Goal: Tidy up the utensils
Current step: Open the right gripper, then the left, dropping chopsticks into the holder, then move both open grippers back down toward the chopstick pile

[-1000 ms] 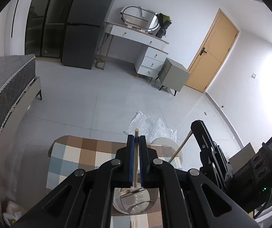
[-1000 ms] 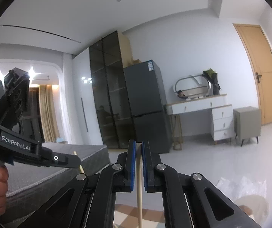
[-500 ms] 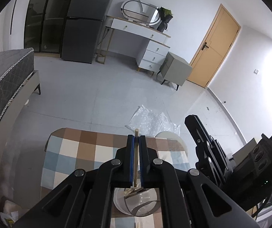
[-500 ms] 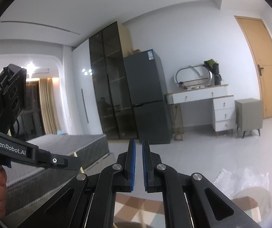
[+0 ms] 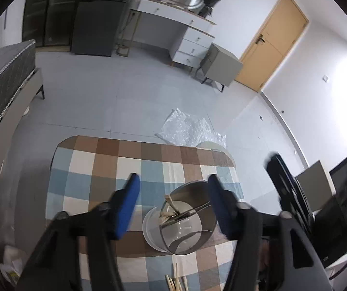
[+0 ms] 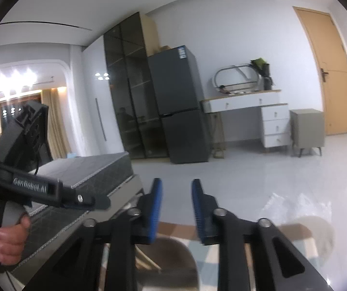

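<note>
Now both tools stand with their jaws apart and nothing between them. The left tool [image 5: 173, 203] has just been opening, and it hangs over the metal holder [image 5: 188, 220], which stands on a white dish [image 5: 149, 232] on the checked surface [image 5: 96, 169]. Two wooden chopsticks [image 5: 173, 208] lean inside the holder, with some thin metal piece beside them that I cannot name. The right tool [image 6: 176, 206] has also just been opening; its blue pads are moderately apart and empty, and it points almost level over the near edge of the holder. More chopsticks [image 5: 177, 280] lie on the surface near the bottom edge of the left view. I judge the step as a release into the holder, just finished. The next move probably calls for going down to the loose chopsticks, with jaws open and lined across one stick, before closing on it
</note>
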